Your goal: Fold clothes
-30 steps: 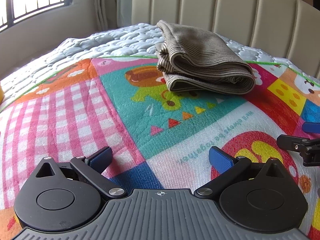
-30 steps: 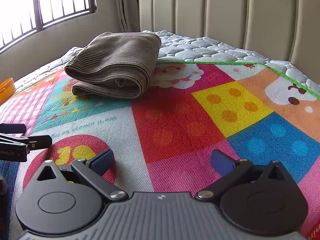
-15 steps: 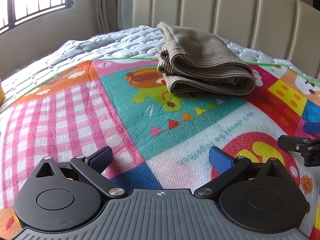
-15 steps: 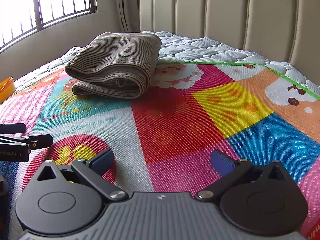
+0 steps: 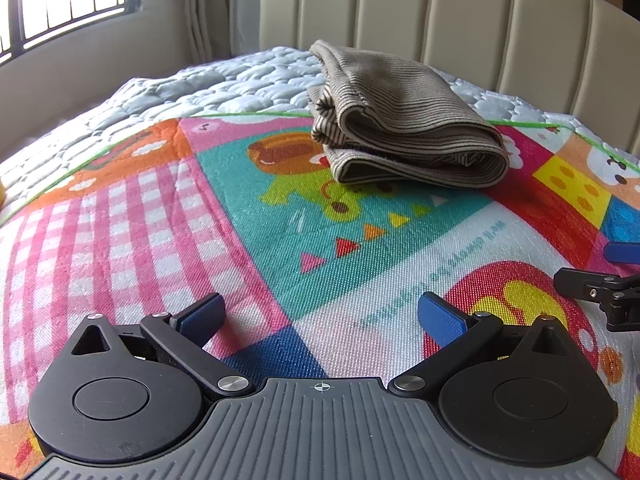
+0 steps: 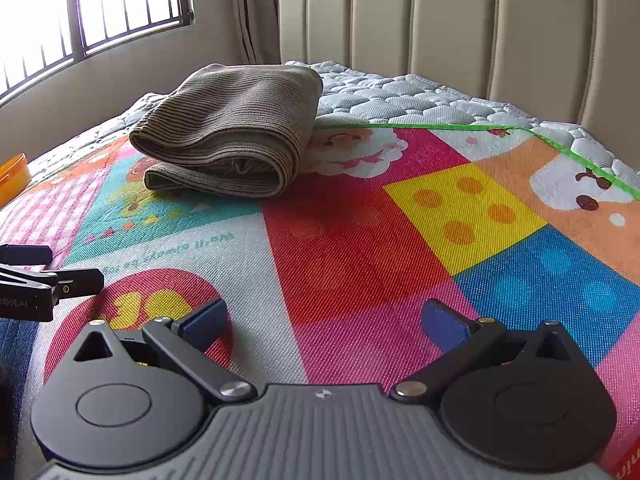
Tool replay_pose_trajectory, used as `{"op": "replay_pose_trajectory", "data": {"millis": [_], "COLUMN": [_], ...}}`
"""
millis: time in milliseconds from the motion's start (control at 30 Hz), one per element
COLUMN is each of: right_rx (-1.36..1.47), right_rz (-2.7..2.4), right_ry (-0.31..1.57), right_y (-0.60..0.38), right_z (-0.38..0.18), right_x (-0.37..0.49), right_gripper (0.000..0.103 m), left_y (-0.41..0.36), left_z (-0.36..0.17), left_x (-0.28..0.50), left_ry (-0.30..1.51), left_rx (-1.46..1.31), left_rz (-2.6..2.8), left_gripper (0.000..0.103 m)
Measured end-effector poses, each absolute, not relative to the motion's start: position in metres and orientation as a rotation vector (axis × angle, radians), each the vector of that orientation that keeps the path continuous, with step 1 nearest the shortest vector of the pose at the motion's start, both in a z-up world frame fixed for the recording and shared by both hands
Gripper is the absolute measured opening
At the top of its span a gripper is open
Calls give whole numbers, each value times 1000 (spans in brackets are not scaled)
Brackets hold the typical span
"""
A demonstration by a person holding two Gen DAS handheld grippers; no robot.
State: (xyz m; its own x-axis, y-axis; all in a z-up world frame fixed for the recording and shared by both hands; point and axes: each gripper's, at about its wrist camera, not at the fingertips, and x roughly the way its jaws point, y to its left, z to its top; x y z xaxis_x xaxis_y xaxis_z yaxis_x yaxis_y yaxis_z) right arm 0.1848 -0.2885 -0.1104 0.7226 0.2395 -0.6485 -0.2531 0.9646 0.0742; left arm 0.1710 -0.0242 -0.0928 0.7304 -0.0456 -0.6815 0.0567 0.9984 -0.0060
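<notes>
Folded garment (image 5: pixel 404 120) underside hidden; left tool (image 5: pixel 320 316), right tool (image 6: pixel 324 320) spread, empty.

The bed (image 6: pixel 400 96) carries a pale quilted mattress cover, overlaid by a multicoloured cartoon-print mat (image 6: pixel 360 248) with a green border. A beige padded headboard (image 6: pixel 460 20) with vertical channels stands at the far end. A barred window (image 6: pixel 80 12) is set in the cream wall (image 5: pixel 100 64) to the left; strong daylight enters through it. A curtain (image 6: pixel 252 8) hangs between window and headboard.
</notes>
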Motion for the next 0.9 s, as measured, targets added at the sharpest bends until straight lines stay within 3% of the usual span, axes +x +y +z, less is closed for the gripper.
{"op": "replay_pose_trajectory", "data": {"millis": [900], "right_rx": [-37], "right_rz": [264], "right_ry": [724], "right_y": [-285], "right_z": [-109], "right_x": [185], "right_gripper": [103], "left_y": [-23], "left_z": [-89], "left_x": [172], "left_ry": [770], "left_rx": [10], "left_rz": [-66], "left_gripper": [103]}}
